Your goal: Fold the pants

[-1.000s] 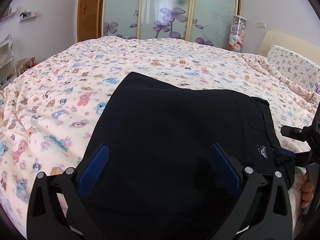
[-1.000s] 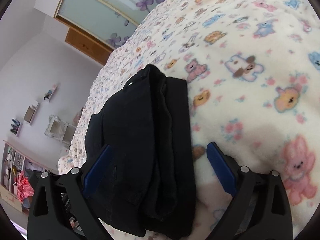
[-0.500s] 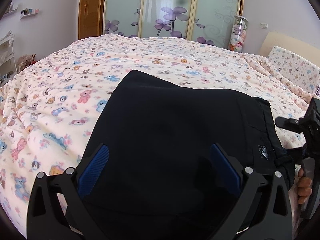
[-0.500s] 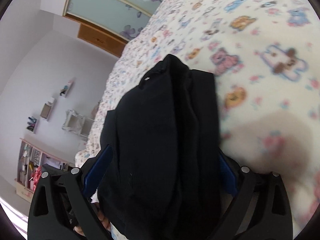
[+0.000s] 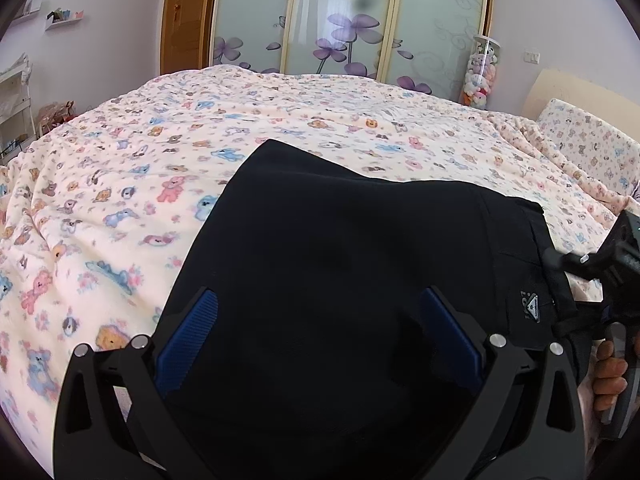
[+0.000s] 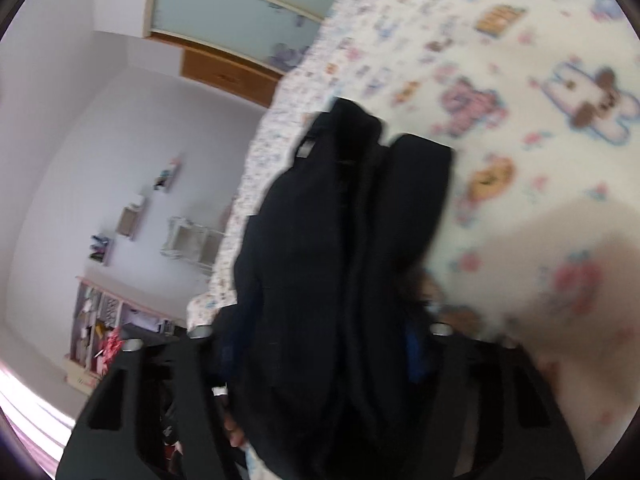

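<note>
The right claw [image 6: 320, 344] has just been closing, and its blue pads now pinch the bunched waistband end of the black pants [image 5: 340, 280]. The left claw [image 5: 316, 336] stands spread wide over the near edge of the cloth, gripping nothing. The pants lie folded on the teddy-print bed [image 5: 120, 200].

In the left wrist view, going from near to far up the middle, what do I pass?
Left hand-held gripper → black pants → teddy-print bedspread → sliding wardrobe doors with purple flowers.
</note>
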`<state>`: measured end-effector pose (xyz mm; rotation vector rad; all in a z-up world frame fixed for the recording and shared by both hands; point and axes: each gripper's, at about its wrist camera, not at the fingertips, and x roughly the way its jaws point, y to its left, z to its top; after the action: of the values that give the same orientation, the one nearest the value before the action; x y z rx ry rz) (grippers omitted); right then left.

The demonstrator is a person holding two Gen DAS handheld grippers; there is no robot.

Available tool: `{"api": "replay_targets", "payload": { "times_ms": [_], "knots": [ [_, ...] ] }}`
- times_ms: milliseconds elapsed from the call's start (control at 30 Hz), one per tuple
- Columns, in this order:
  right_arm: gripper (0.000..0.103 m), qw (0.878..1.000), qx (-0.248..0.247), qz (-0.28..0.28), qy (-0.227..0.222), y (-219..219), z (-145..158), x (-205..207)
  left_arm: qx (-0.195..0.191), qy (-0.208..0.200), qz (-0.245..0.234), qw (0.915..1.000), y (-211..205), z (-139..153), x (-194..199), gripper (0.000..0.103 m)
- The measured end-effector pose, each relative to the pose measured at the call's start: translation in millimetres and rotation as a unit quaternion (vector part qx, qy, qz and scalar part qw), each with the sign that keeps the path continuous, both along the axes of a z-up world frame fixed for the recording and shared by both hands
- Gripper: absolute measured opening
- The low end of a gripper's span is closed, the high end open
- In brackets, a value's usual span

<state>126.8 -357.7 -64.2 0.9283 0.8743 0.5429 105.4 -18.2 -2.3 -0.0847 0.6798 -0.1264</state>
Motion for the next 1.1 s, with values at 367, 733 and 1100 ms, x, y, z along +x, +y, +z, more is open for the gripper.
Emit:
{"api": "replay_targets", "payload": {
  "times_ms": [367,733,1100],
  "knots": [
    [0.032,0.998,0.014,0.005,-0.066,15.1,26.3,-11.5,-0.041,-0.026,0.018,0.9986,15.3,13.8,-12.6,0.101],
    [0.031,0.993,0.018,0.039,-0.109,27.0,44.6,-11.2,-0.215,0.099,-0.037,0.971,119.0,35.1,53.7,0.101],
    [0.031,0.995,0.02,0.035,-0.094,25.5,37.7,-12.4,-0.271,0.237,-0.126,0.9244,118.9,-13.8,114.8,0.1]
  ]
}}
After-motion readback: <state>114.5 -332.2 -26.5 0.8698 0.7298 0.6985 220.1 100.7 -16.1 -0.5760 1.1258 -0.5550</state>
